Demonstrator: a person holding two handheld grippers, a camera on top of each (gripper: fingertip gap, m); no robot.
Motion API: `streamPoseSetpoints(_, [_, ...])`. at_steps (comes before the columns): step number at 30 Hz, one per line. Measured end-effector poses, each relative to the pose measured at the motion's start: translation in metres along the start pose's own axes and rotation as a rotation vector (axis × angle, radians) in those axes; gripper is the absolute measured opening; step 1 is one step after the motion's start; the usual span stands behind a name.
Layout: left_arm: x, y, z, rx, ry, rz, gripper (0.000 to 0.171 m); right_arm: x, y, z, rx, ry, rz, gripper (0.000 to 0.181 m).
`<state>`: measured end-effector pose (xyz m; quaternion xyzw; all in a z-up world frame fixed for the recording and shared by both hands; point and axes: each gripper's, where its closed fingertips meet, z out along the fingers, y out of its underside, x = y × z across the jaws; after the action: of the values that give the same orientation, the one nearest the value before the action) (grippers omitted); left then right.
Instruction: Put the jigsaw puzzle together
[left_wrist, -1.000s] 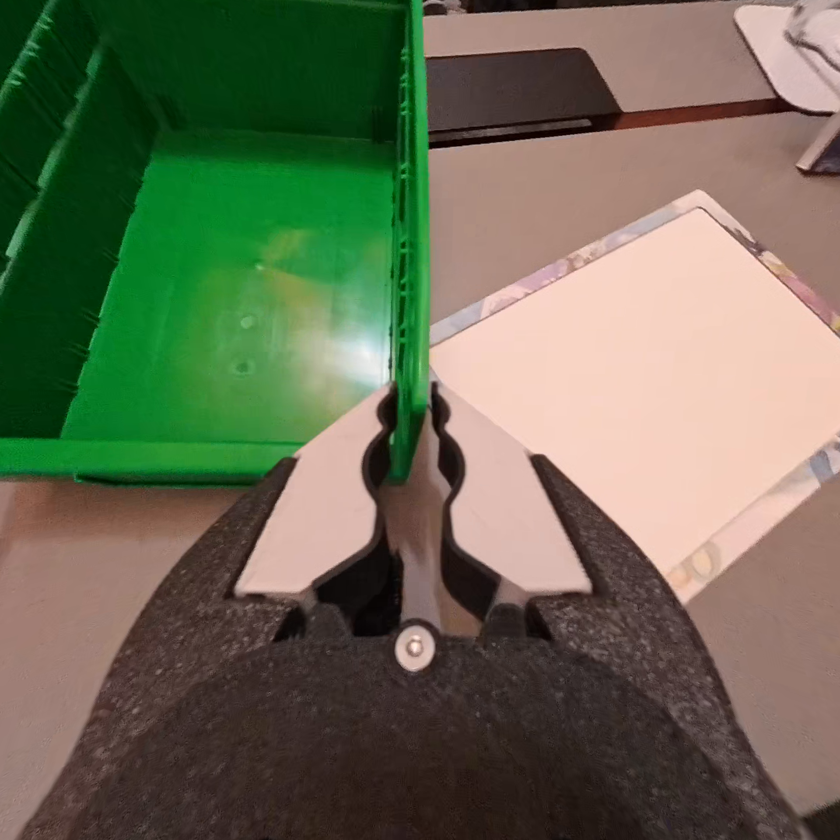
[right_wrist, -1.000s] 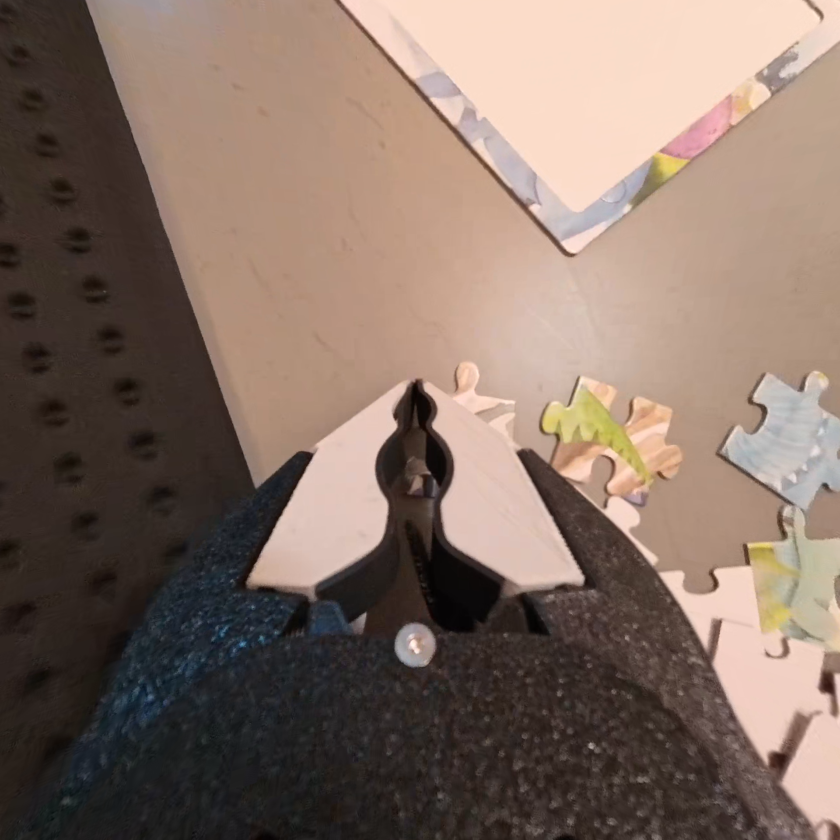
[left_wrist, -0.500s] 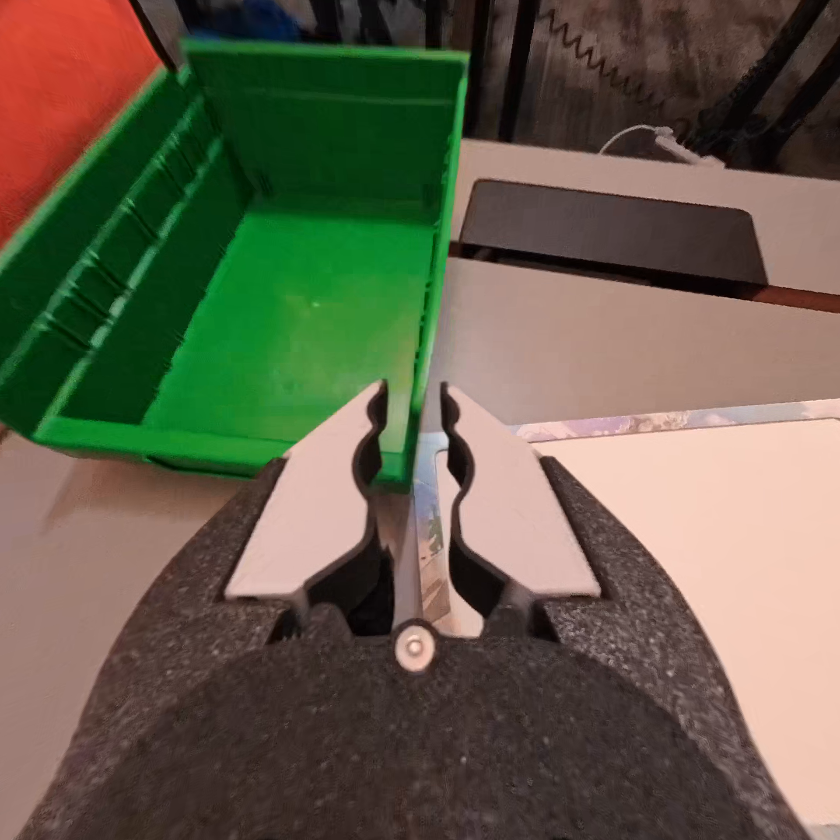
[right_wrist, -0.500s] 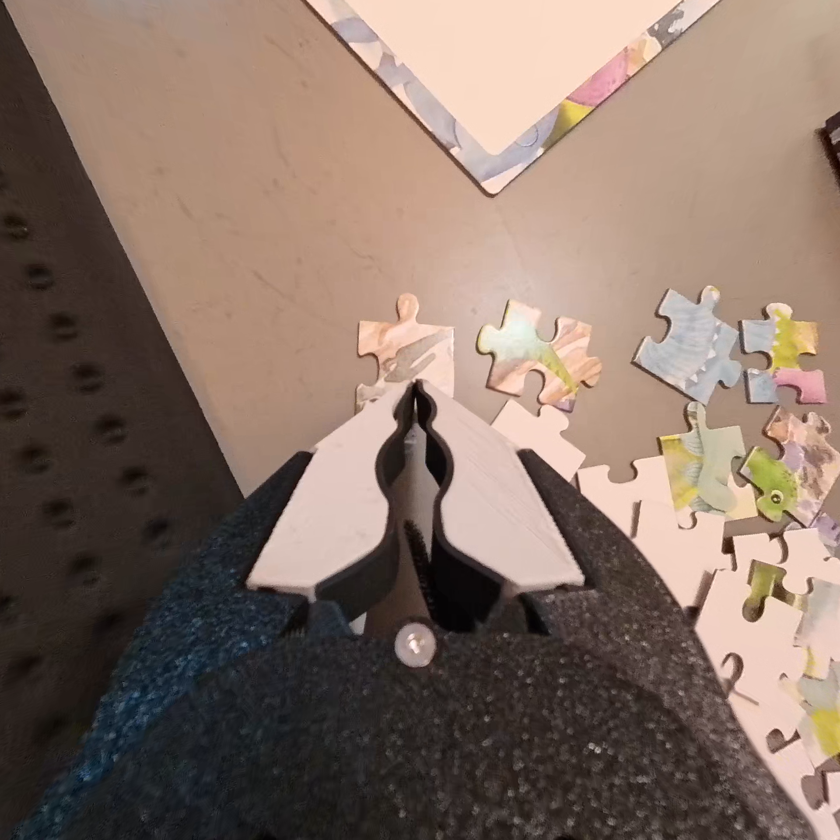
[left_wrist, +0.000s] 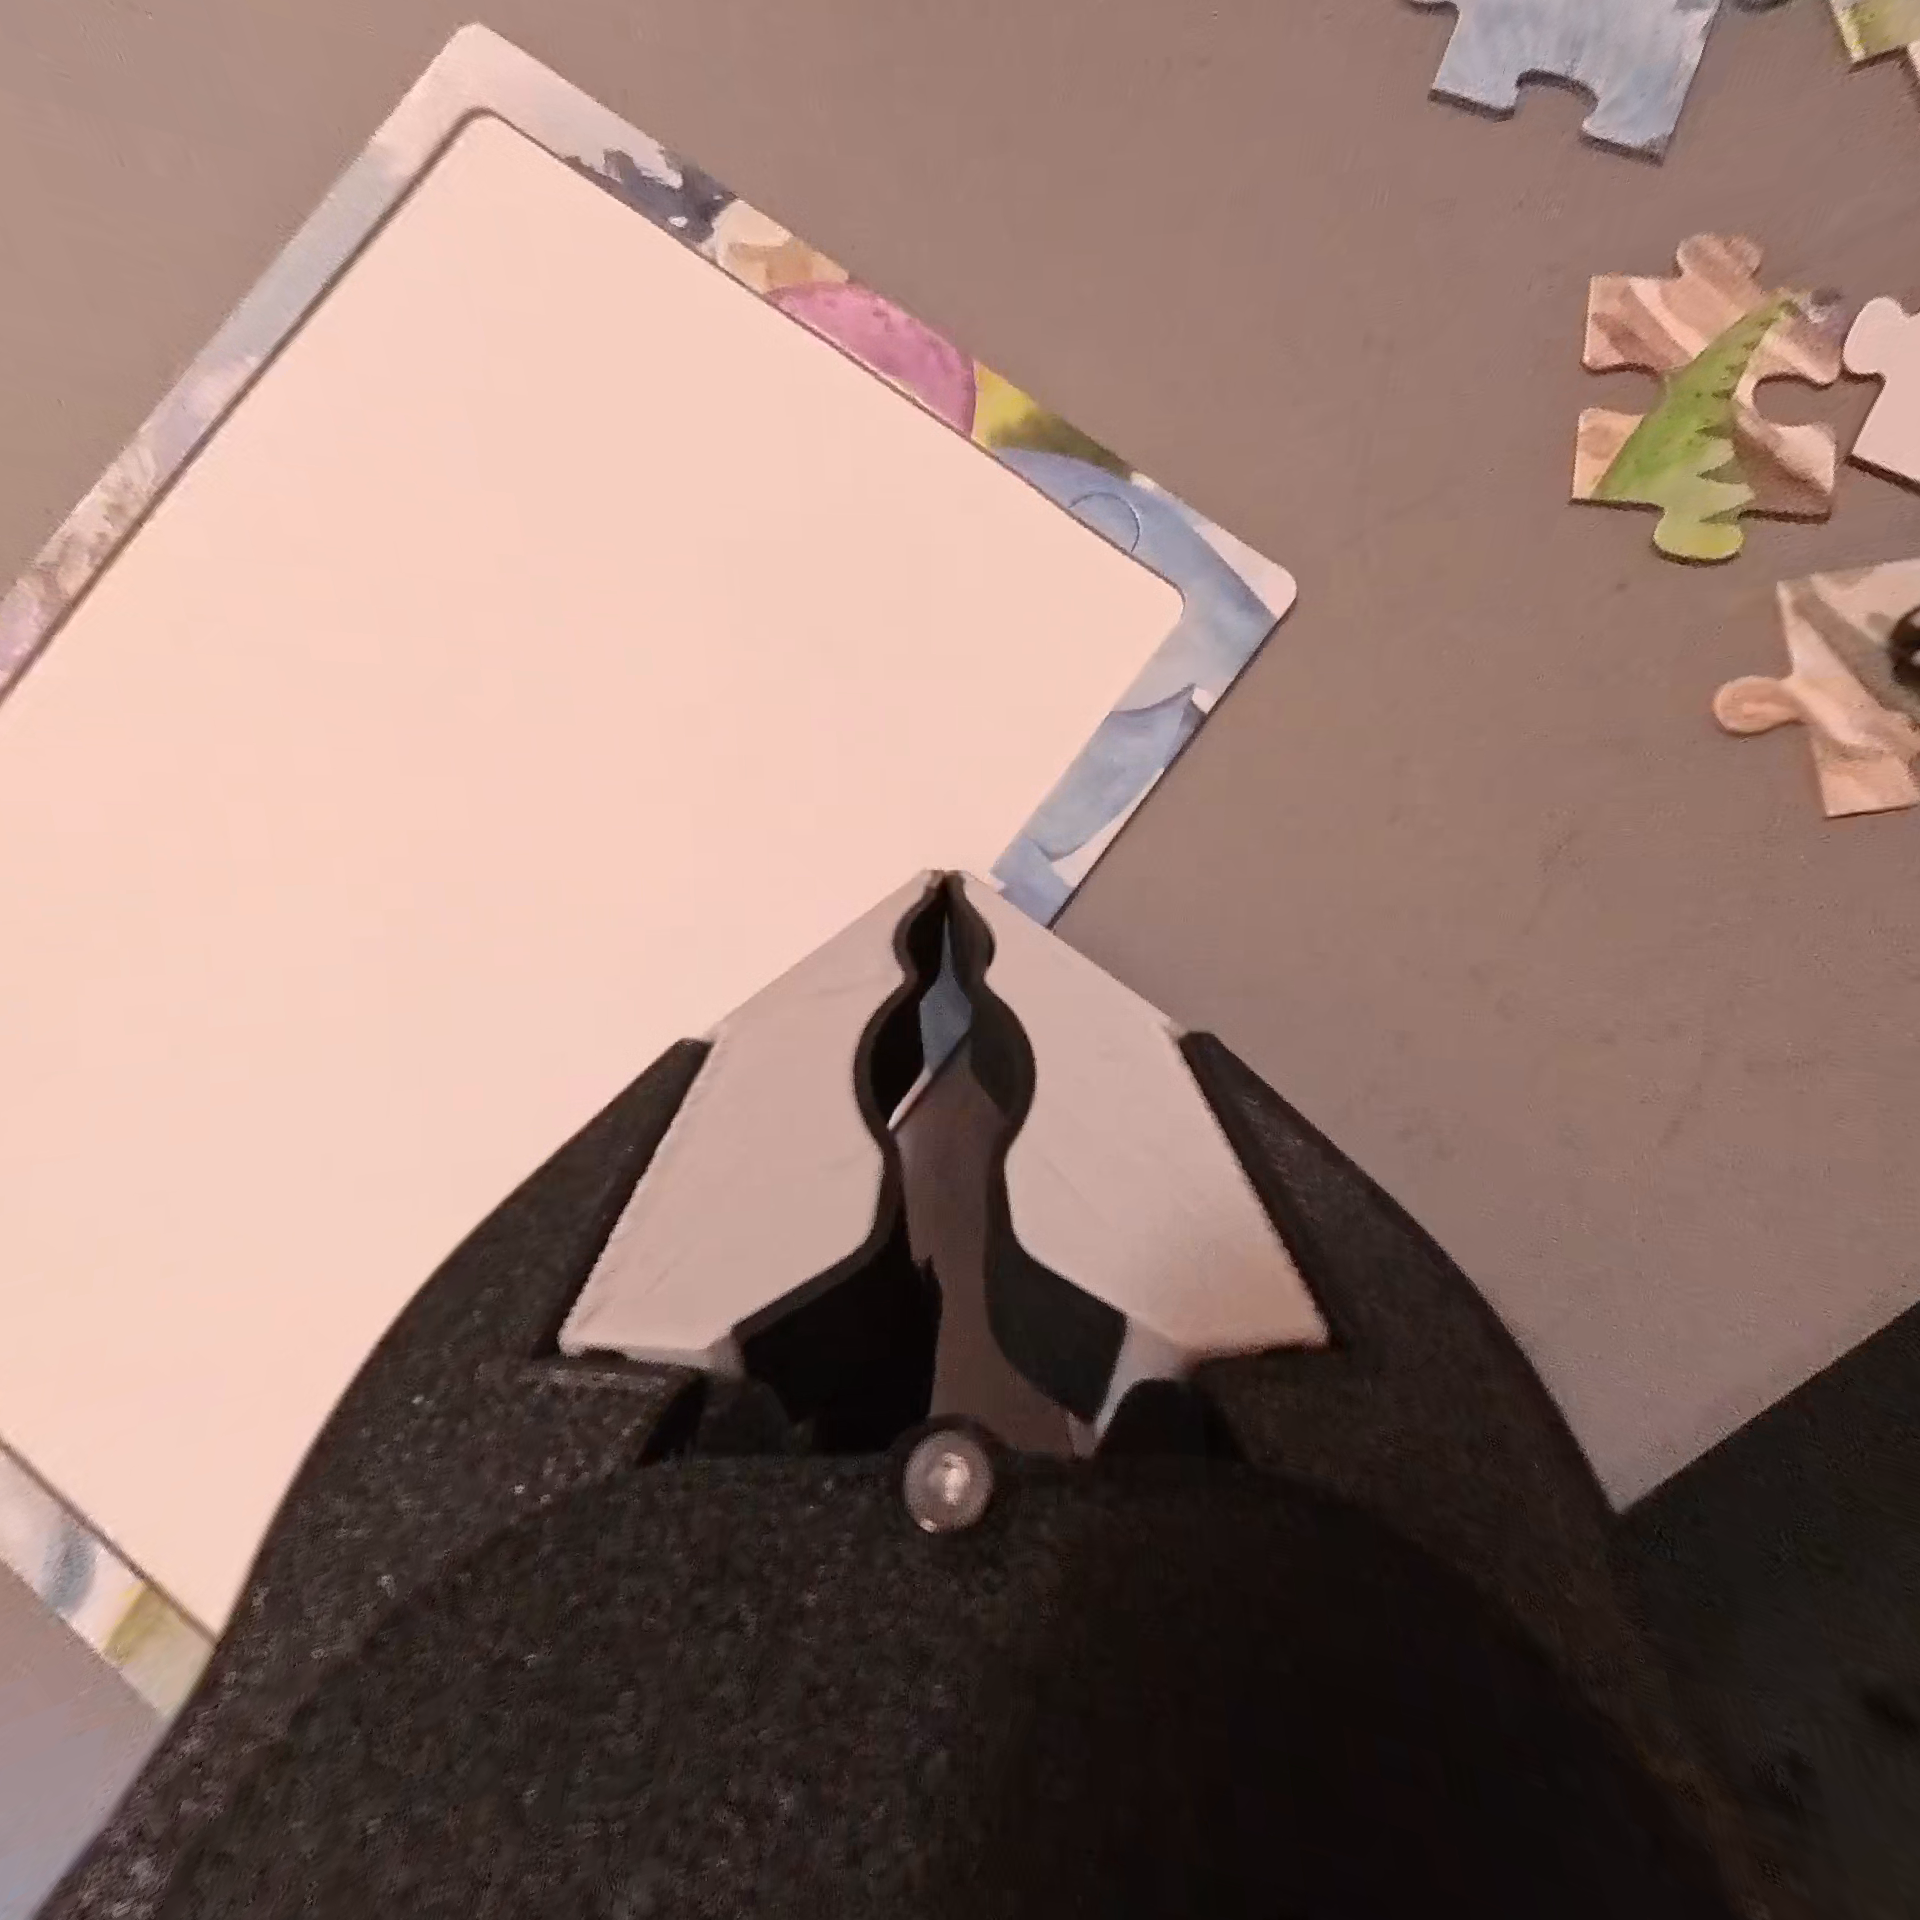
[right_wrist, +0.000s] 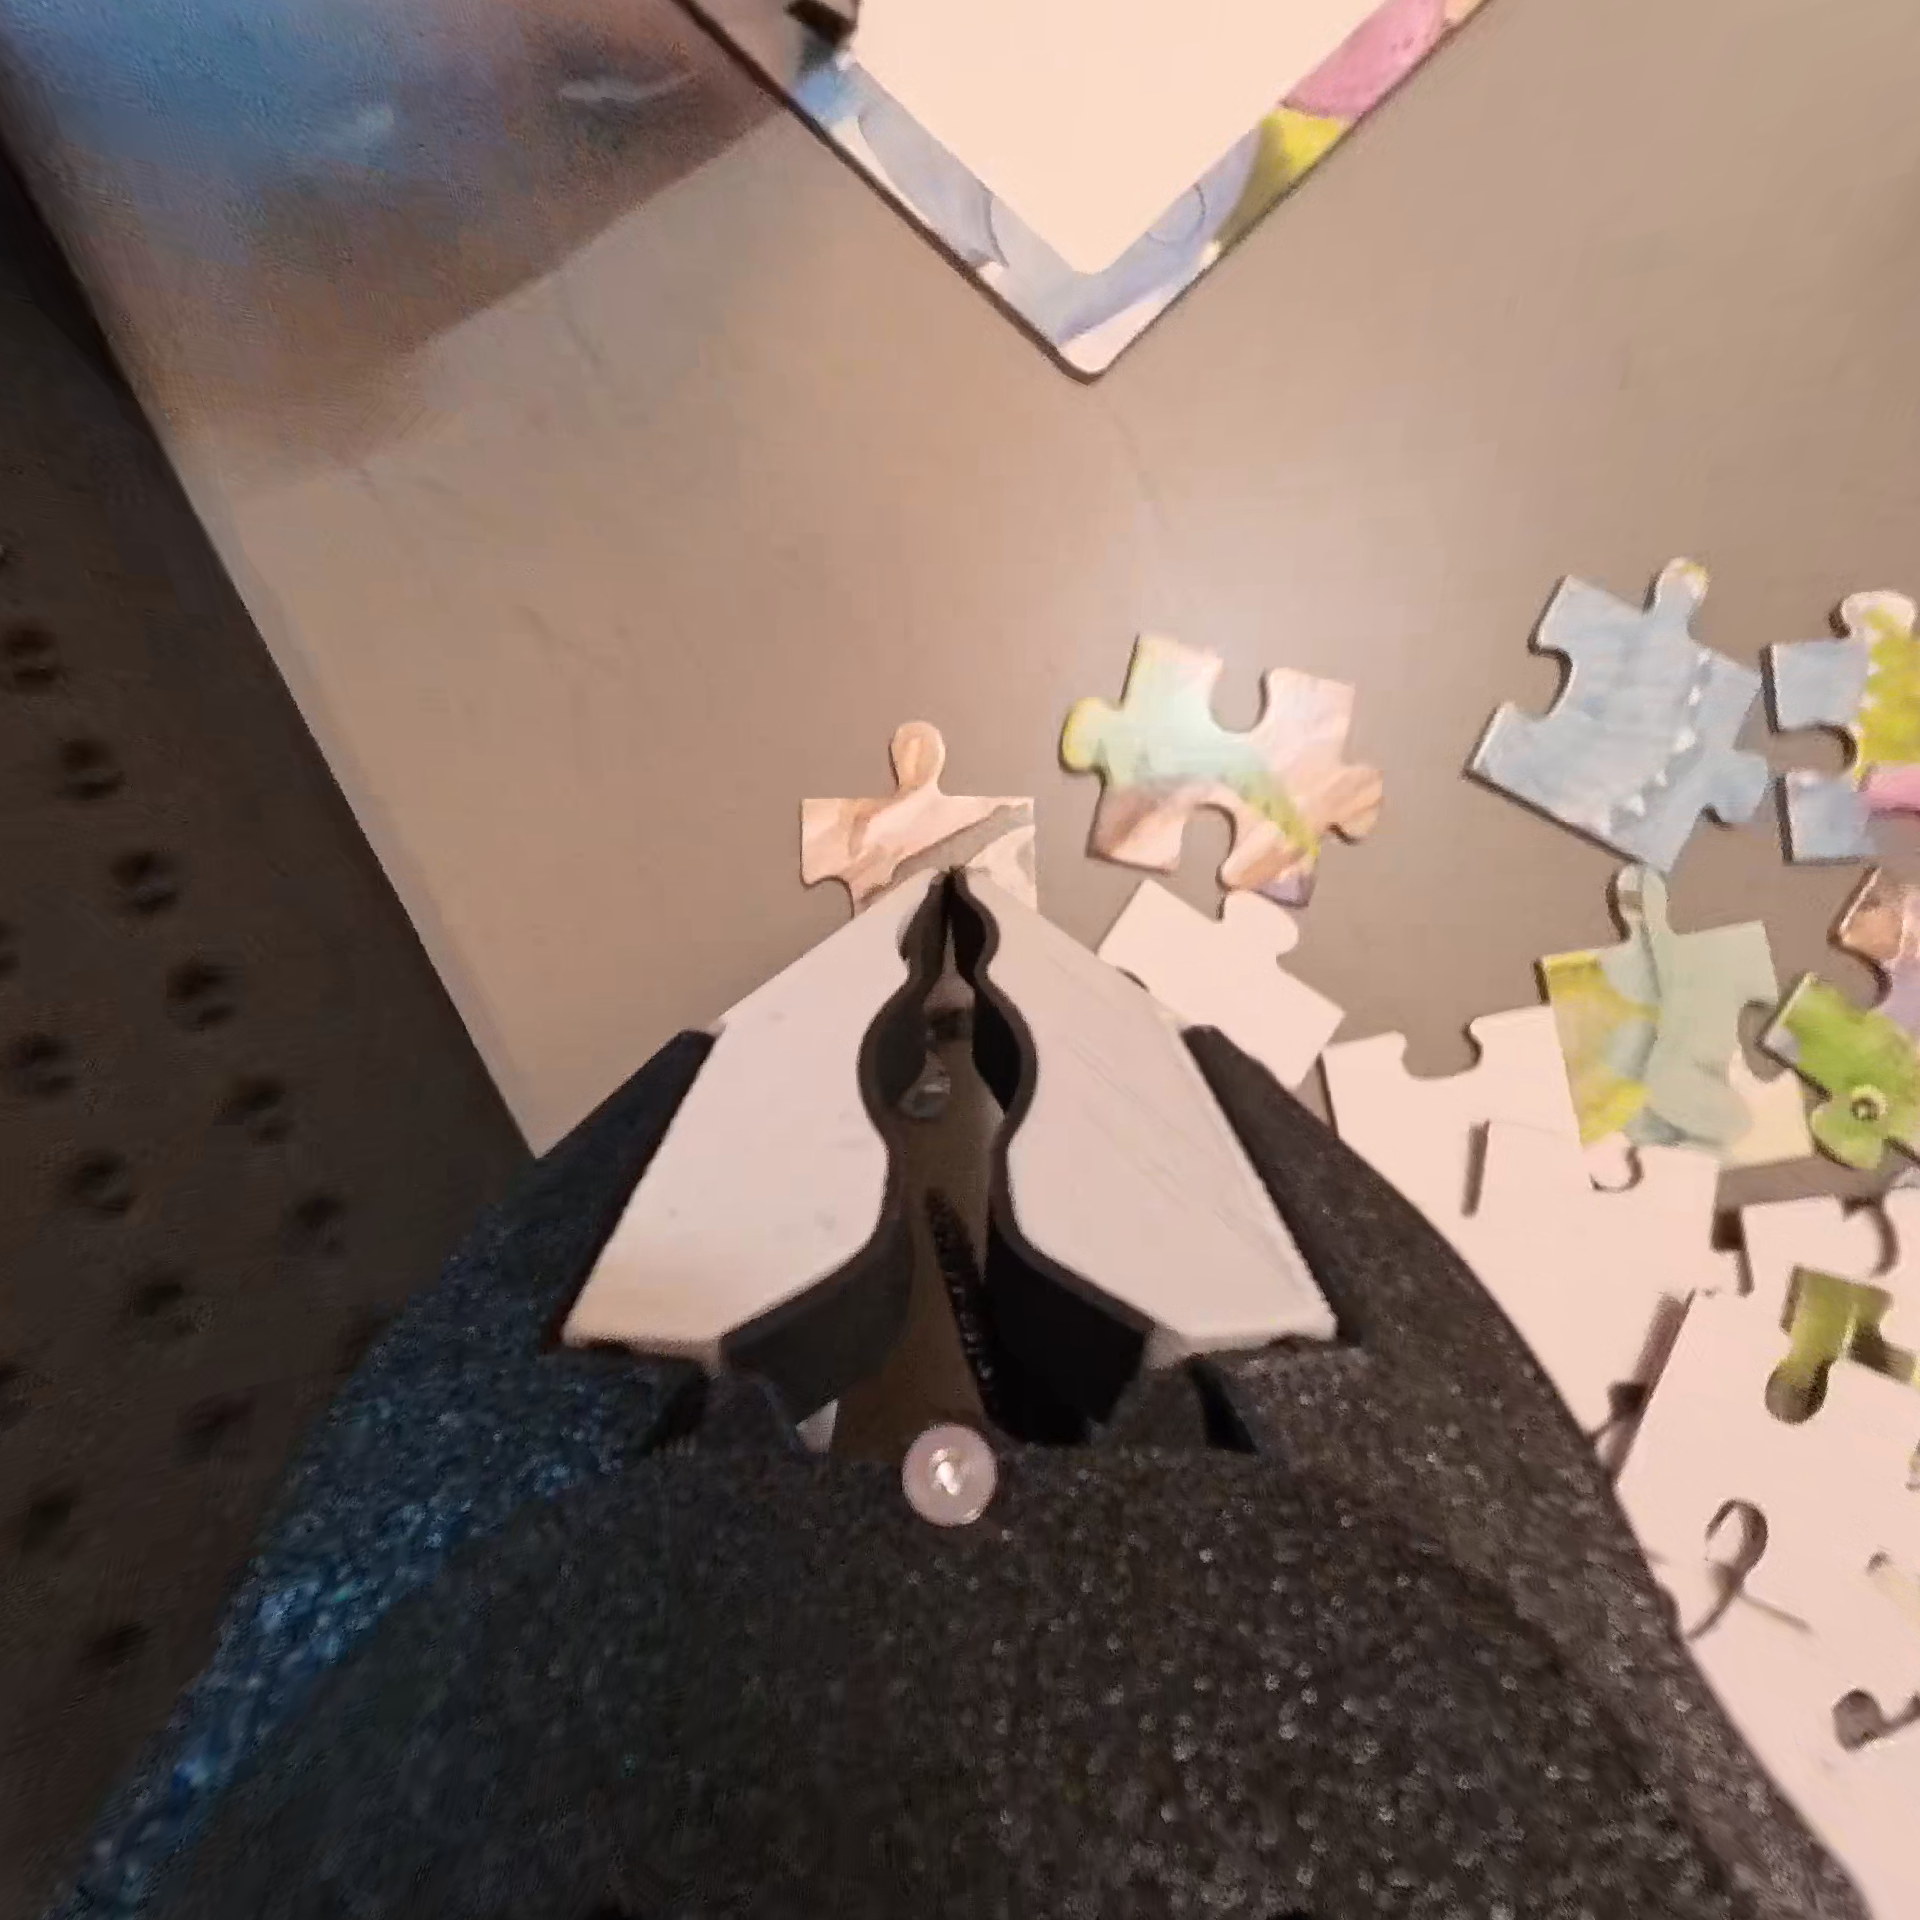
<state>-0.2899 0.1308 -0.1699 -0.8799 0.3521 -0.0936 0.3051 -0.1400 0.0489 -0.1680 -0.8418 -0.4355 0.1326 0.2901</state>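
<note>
Puzzle frame (left_wrist: 1132, 665) edge under left tool (left_wrist: 948, 881), tips closed; right tool (right_wrist: 948, 881) closed (empty) over tan piece (right_wrist: 883, 831).

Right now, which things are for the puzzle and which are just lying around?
For the puzzle:
- frame, nothing in it yet
- loose pieces, some face up, some face down
- left gripper, shut
- right gripper, shut above a tan piece

Just lying around:
- dotted mat beside the table
</note>
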Motion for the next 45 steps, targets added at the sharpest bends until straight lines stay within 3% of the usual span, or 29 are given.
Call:
streamPoseSetpoints(5, [0.029, 0.015, -0.012, -0.023, 0.121, 0.03, 0.0, 0.005, 0.02, -0.02, 0.011, 0.025, 0.036, 0.0])
streamPoseSetpoints(11, [0.047, 0.028, -0.027, -0.016, 0.093, 0.188, 0.0, 0.036, 0.01, -0.069, 0.233, 0.168, 0.116, 0.0])
streamPoseSetpoints(13, [0.033, 0.029, -0.037, 0.009, 0.004, 0.173, 0.002, 0.048, 0.015, -0.081, 0.26, 0.24, 0.127, 0.0])
streamPoseSetpoints(16, [-0.003, 0.041, -0.068, 0.059, -0.086, -0.021, 0.009, 0.059, 0.03, -0.091, 0.253, 0.305, 0.16, 0.0])
streamPoseSetpoints(20, [-0.073, 0.105, -0.098, -0.018, -0.287, -0.297, 0.007, 0.052, 0.055, -0.091, 0.156, 0.253, 0.185, 0.0])
streamPoseSetpoints(22, [-0.088, 0.13, -0.102, -0.055, -0.308, -0.37, 0.005, 0.049, 0.064, -0.092, 0.119, 0.239, 0.183, 0.0])
streamPoseSetpoints(24, [-0.093, 0.138, -0.1, -0.054, -0.294, -0.403, 0.001, 0.05, 0.07, -0.095, 0.103, 0.242, 0.188, 0.0])
streamPoseSetpoints(34, [-0.123, 0.117, -0.084, -0.115, -0.358, -0.302, 0.002, 0.084, 0.094, -0.115, 0.124, 0.371, 0.31, 0.0])
streamPoseSetpoints(37, [-0.111, 0.068, -0.09, 0.065, -0.34, -0.301, 0.005, 0.107, 0.09, -0.123, 0.207, 0.449, 0.392, 0.0])
streamPoseSetpoints(41, [-0.052, -0.013, -0.082, 0.443, -0.097, -0.344, 0.025, 0.132, 0.066, -0.12, 0.394, 0.466, 0.492, 0.007])
streamPoseSetpoints(43, [-0.036, -0.027, -0.074, 0.521, -0.091, -0.336, 0.025, 0.147, 0.058, -0.12, 0.486, 0.493, 0.518, 0.011])
streamPoseSetpoints(45, [-0.034, -0.027, -0.066, 0.515, -0.172, -0.306, 0.025, 0.154, 0.051, -0.117, 0.538, 0.467, 0.528, 0.02])
